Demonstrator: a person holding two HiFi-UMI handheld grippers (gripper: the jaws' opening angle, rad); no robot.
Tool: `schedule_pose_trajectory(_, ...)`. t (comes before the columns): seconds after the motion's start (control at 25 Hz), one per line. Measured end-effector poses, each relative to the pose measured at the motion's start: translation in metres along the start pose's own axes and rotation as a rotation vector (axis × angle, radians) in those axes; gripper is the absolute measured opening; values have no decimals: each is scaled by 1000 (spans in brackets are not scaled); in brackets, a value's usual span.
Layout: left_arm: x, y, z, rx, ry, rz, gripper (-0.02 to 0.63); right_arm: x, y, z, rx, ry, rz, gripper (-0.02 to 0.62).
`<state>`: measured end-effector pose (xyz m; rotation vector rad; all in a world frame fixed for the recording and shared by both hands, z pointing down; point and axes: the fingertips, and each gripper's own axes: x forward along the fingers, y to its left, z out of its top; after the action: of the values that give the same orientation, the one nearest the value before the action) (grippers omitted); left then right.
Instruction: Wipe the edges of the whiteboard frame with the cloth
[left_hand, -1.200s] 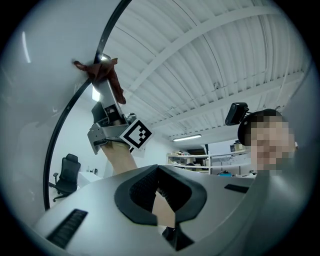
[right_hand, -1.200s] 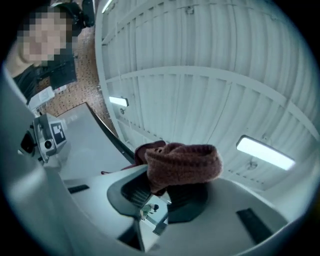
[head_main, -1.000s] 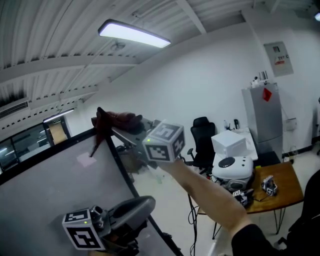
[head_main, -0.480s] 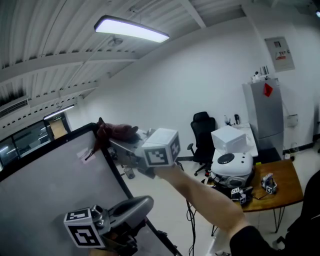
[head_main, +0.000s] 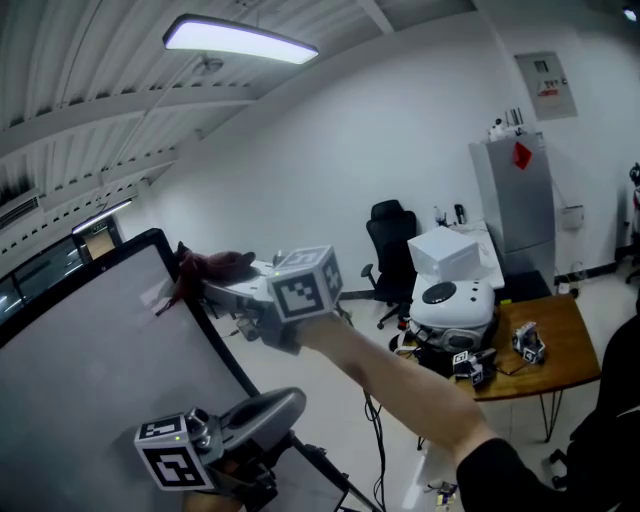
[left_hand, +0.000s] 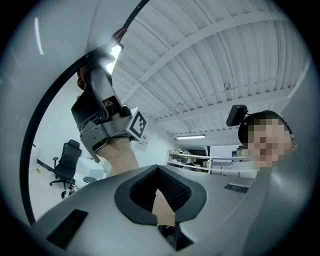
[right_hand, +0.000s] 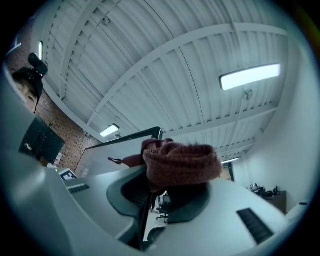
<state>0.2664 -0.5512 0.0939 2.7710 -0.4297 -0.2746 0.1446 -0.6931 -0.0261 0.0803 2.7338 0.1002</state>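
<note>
The right gripper, jaws clamped on a dark red knitted cloth, holds it at the upper corner of the whiteboard's black frame, so wiping seems underway, progress unclear; the left gripper sits low, jaws closed, empty.

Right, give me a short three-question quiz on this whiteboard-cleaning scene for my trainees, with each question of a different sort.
1. True or false: the left tongs hold the cloth.
2. Where is the cloth against the whiteboard frame? A) at the bottom edge B) near the top corner of the side edge C) on the middle of the board's face
3. Fill the gap: the office chair by the far wall is ____.

Key:
1. False: the right tongs are shut on it.
2. B
3. black
</note>
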Motion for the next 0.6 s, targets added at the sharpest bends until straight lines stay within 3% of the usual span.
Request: schedule_pose_trajectory(0.6, -5, 17, -21, -22, 22, -68, -5, -8, -7, -35, 137, 38, -9, 84)
